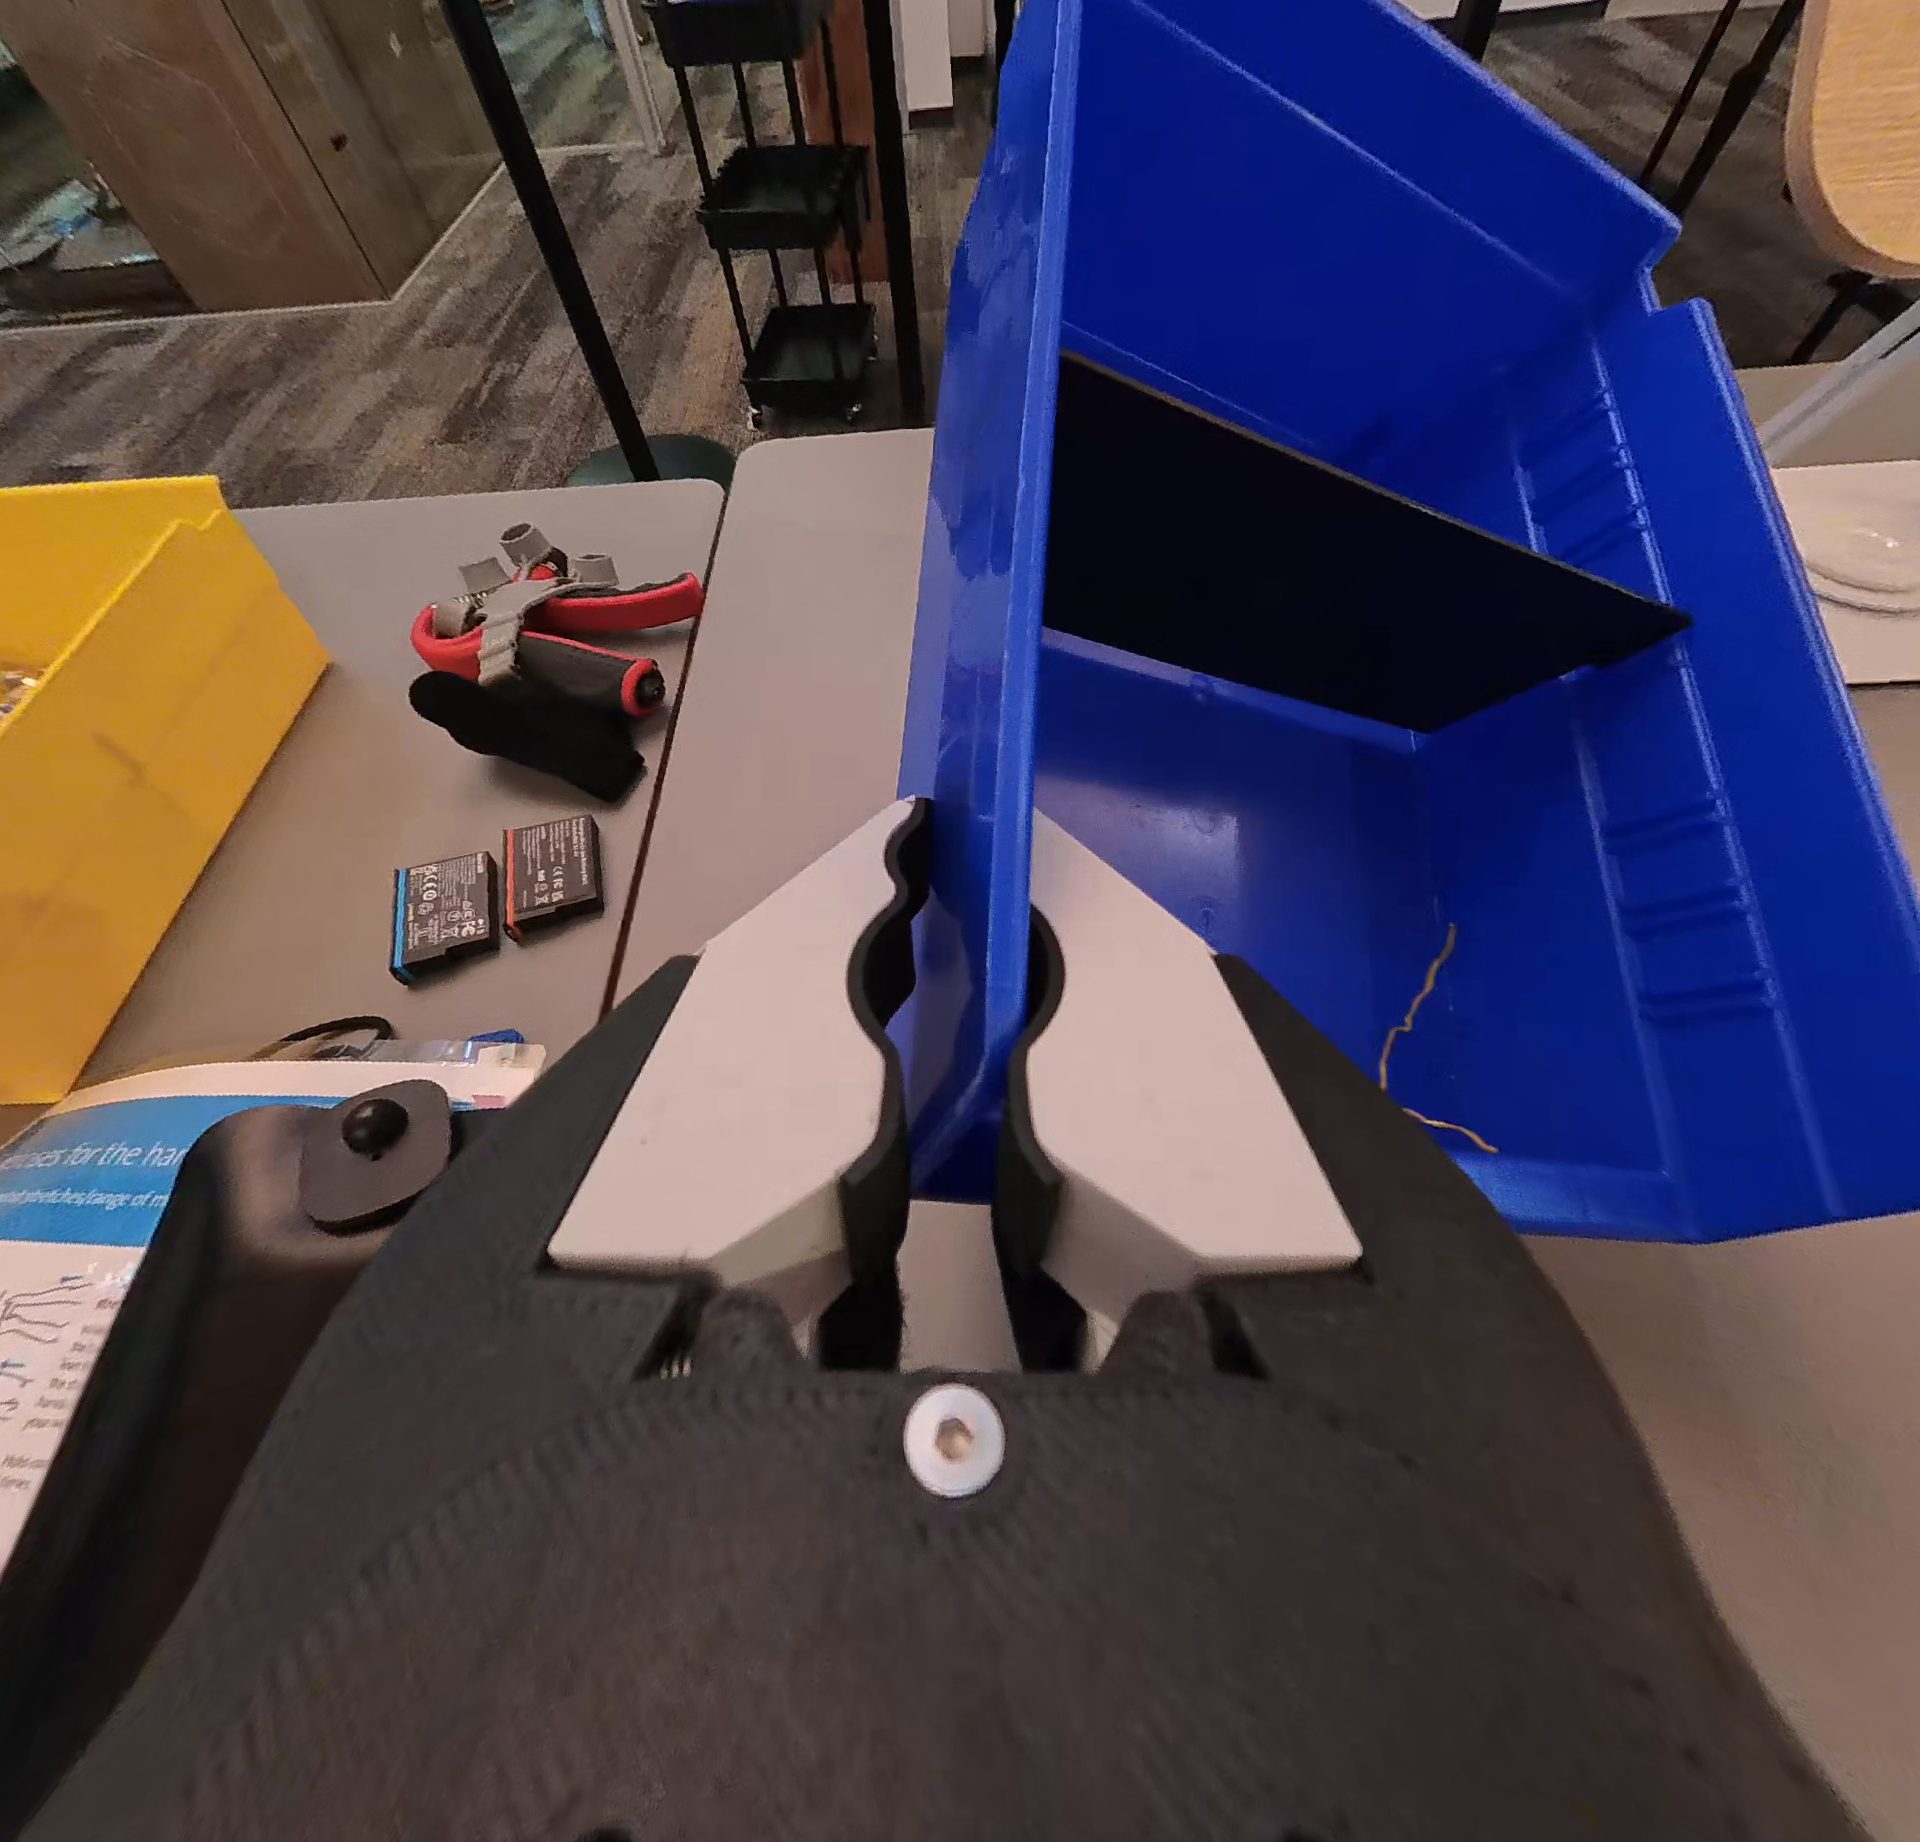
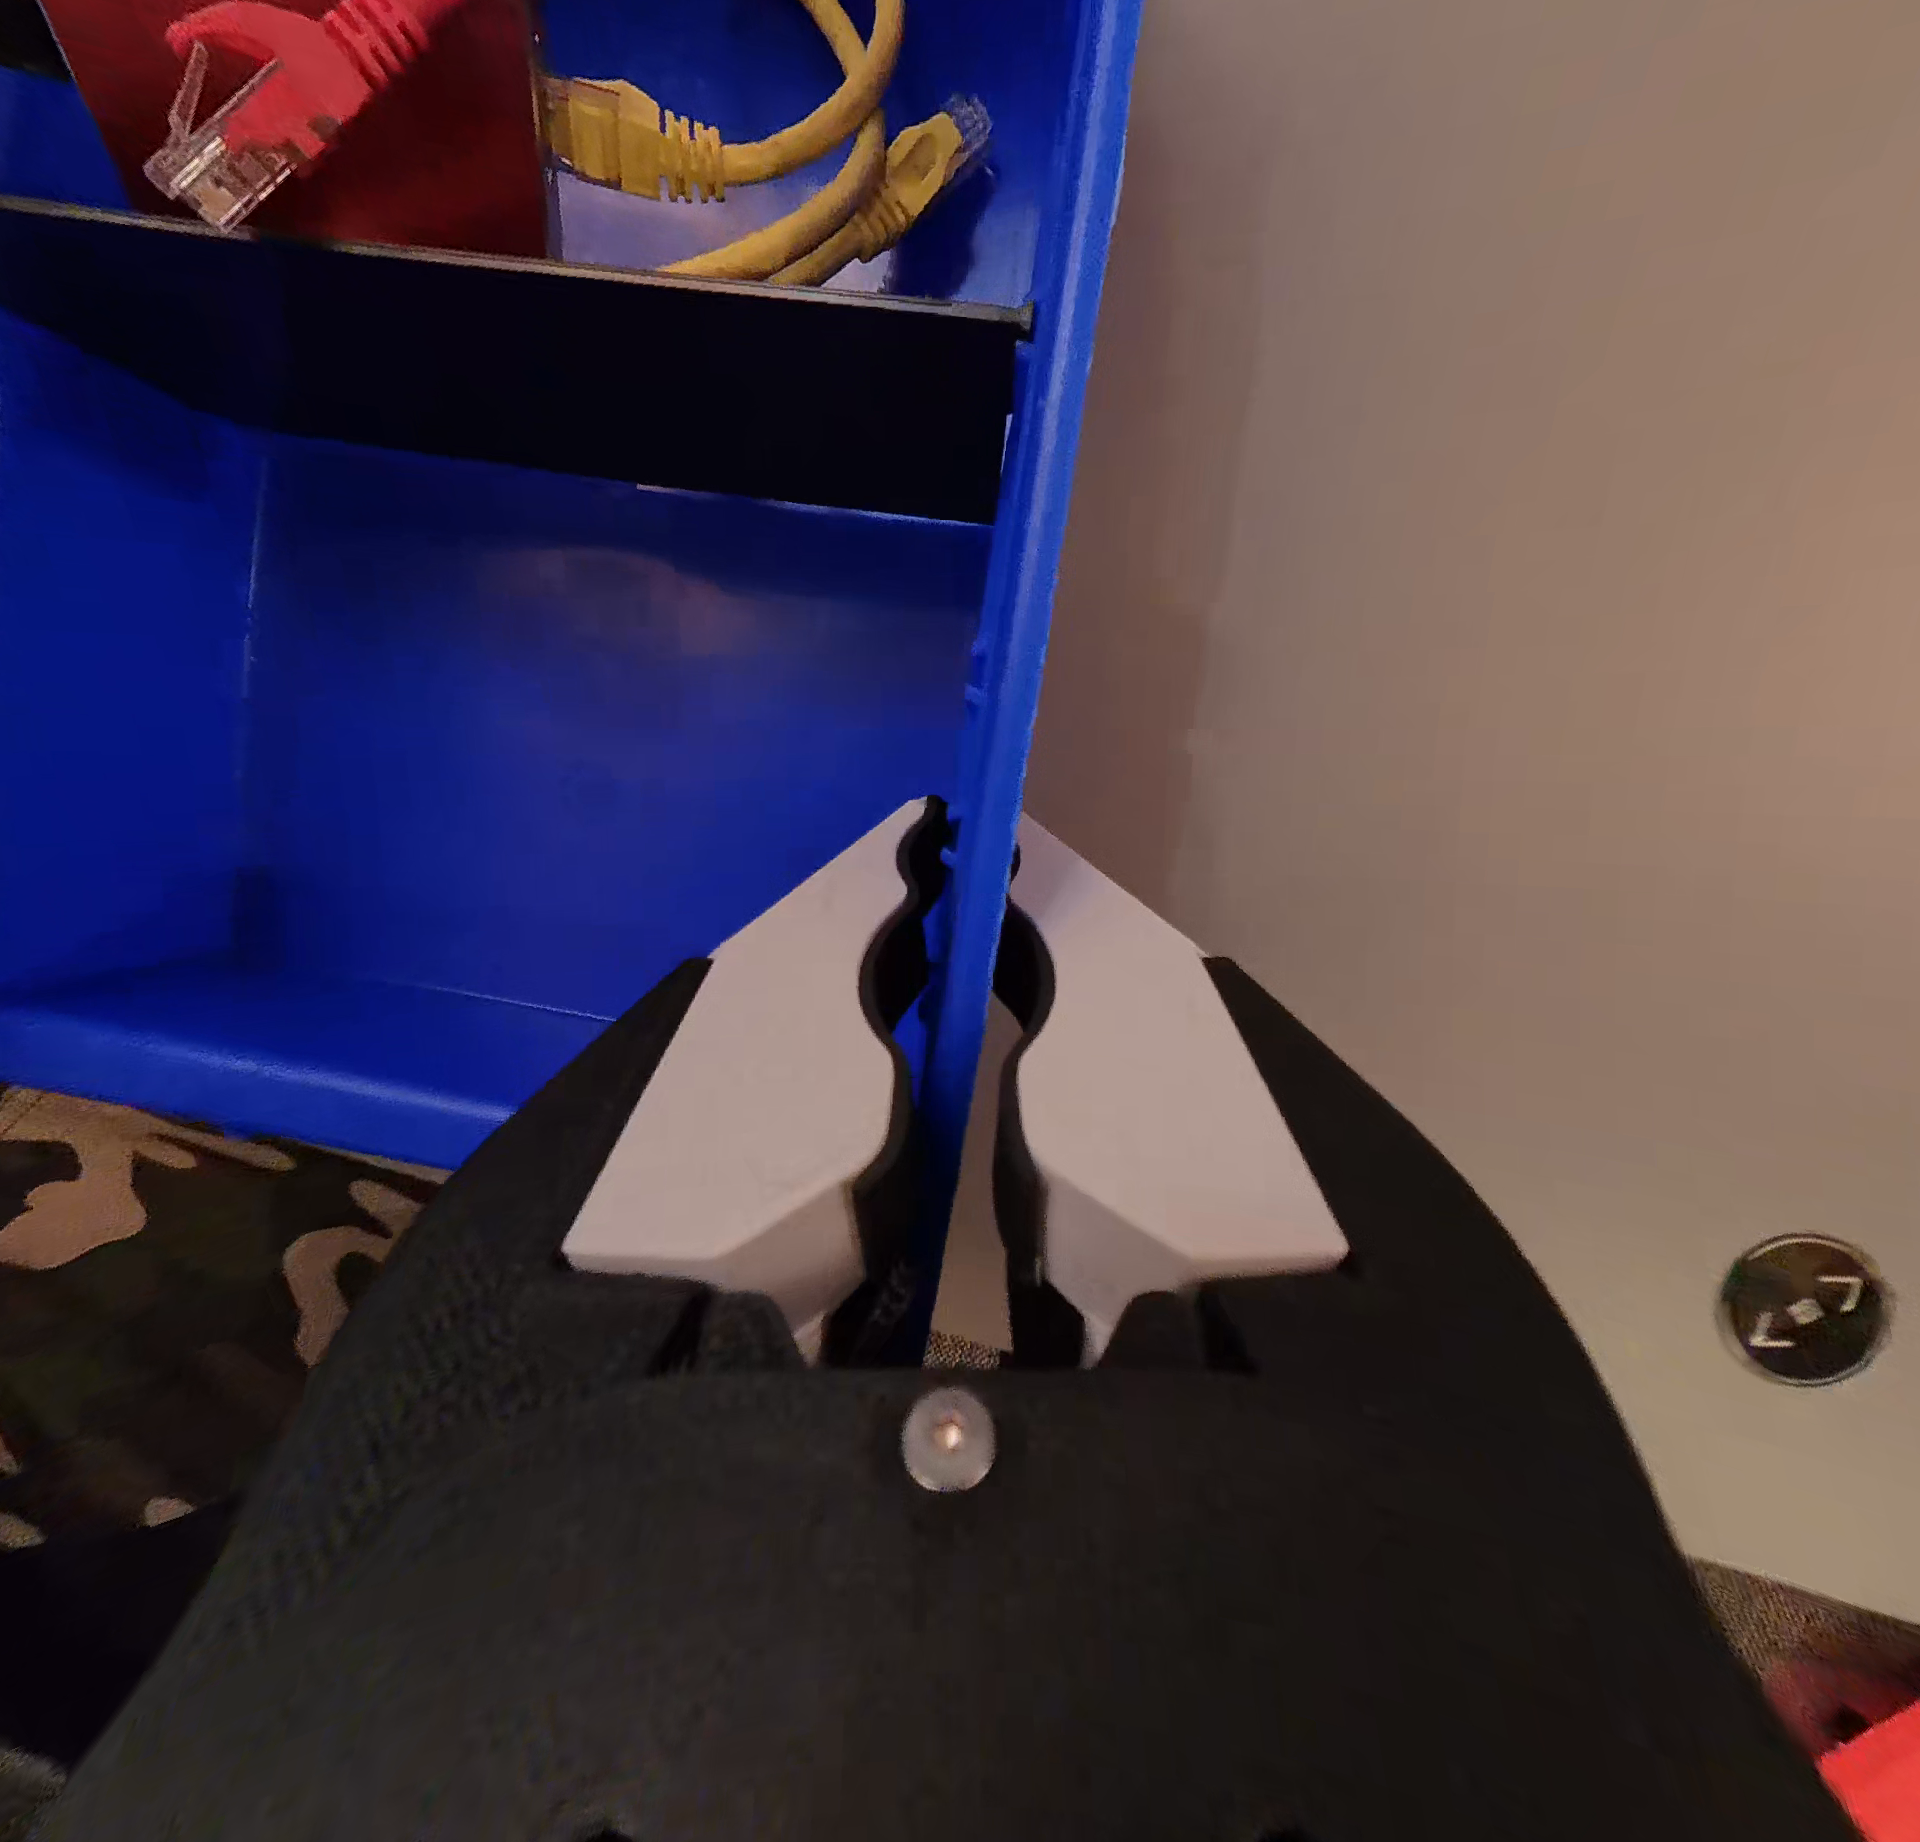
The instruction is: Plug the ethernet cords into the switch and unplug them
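Ethernet cords — one red, one yellow, clear plugs — behind blue bin's black divider; both grippers' jaws clamped on bin walls

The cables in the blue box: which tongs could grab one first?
Probably the right tongs. Both tongs are shut on walls of the blue box, but the right view shows the red cable and yellow cable just beyond the black divider. The left view shows neither.

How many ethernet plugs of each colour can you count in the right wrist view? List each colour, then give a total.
Red plug: 1
Yellow plugs: 2
Total: 3
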`<state>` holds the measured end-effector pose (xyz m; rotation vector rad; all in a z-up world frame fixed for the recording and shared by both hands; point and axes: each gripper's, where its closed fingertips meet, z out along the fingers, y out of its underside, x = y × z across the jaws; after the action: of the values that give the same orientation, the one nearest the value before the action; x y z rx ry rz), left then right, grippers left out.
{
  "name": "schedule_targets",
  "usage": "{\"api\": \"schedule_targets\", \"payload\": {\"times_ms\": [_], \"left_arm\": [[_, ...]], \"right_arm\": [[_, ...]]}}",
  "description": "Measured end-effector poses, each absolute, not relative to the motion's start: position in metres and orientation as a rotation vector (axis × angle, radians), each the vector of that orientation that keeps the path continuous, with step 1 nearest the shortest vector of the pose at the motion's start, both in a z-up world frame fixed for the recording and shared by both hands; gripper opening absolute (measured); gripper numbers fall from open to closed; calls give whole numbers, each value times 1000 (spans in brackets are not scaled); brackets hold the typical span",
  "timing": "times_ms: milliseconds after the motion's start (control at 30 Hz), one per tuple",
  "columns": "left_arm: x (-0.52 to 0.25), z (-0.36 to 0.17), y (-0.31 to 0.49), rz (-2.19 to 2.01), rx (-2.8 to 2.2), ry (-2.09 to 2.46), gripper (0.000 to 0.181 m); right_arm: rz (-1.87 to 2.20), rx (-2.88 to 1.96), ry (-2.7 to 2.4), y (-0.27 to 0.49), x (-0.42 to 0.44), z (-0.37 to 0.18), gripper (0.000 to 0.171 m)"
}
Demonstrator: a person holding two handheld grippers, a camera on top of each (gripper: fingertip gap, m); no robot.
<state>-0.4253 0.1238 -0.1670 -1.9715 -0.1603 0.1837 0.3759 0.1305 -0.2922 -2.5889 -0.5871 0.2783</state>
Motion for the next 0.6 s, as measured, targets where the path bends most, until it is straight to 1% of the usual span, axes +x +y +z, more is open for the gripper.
{"api": "schedule_targets", "payload": {"times_ms": [33,200,233,367,500,600], "left_arm": [[-426,-165,123,192,-1968,-159,6],[-428,-160,122,174,-1951,-167,6],[-428,-160,121,165,-1947,-171,6],[-432,-155,119,151,-1933,-186,7],[-438,-149,117,156,-1920,-199,7],[-441,-146,116,136,-1909,-215,7]], "right_arm": [[279,-2589,-598,125,367,-292,4],[323,-2575,-638,101,311,-291,4],[363,-2573,-643,96,298,-291,7],[459,-2553,-735,71,242,-292,27],[569,-2527,-883,42,180,-292,52],[581,-2481,-993,31,140,-291,64]]}}
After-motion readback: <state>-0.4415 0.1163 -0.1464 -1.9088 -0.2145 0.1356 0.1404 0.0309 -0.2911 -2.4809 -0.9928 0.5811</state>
